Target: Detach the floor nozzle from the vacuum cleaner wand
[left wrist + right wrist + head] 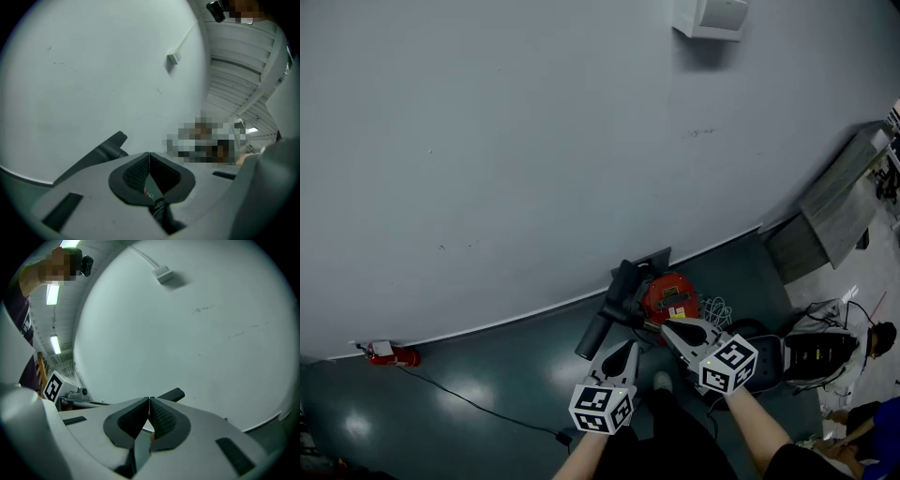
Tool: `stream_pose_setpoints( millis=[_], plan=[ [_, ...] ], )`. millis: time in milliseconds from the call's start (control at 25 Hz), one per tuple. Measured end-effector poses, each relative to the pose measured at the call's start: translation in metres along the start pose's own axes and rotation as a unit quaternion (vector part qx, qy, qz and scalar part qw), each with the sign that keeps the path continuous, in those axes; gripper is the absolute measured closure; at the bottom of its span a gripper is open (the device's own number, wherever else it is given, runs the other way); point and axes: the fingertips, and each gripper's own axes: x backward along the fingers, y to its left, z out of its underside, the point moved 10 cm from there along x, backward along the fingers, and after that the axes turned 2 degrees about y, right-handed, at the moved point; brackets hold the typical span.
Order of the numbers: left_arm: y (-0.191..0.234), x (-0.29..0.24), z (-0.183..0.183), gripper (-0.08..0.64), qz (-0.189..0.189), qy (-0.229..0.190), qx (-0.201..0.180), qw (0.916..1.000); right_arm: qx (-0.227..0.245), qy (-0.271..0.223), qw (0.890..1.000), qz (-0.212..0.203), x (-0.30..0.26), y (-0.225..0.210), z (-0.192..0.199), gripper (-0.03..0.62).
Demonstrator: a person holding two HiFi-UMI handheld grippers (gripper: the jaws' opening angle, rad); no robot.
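left gripper and right gripper both closed, empty. vacuum cleaner wand judged rigid, slick plastic; clamp near nozzle joint, unclear here.

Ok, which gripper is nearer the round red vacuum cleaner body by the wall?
Right. The right gripper ends just below the round red vacuum cleaner body; the left gripper is lower and further left, beneath the black tube.

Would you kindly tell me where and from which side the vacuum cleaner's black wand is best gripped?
Probably its bare near stretch, from the person's side, with the left claw, now shut, opened across its width. The black wand slants out from the wall; its far end is crowded by the red body and wall, while the near end juts free.
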Motion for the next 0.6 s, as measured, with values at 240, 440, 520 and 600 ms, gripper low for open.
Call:
stream_pose_setpoints(
  millis=[240, 440, 520, 600],
  plan=[
    [0.005, -0.032, 0.047, 0.552, -0.017, -0.010, 0.030, 0.9994, 0.031, 0.048, 0.997, -0.061, -0.018, -0.020, 0.011, 0.569],
    [0.023, -0.062, 0.082, 0.533, -0.039, -0.006, 0.051, 0.9979, 0.050, 0.078, 0.991, -0.091, -0.036, -0.037, 0.019, 0.564],
    [0.029, -0.073, 0.093, 0.488, -0.044, -0.007, 0.058, 0.9973, 0.059, 0.091, 0.989, -0.105, -0.044, -0.039, 0.023, 0.534],
    [0.033, -0.083, 0.104, 0.457, -0.043, -0.010, 0.064, 0.9969, 0.072, 0.106, 0.984, -0.122, -0.053, -0.041, 0.026, 0.500]
  ],
)
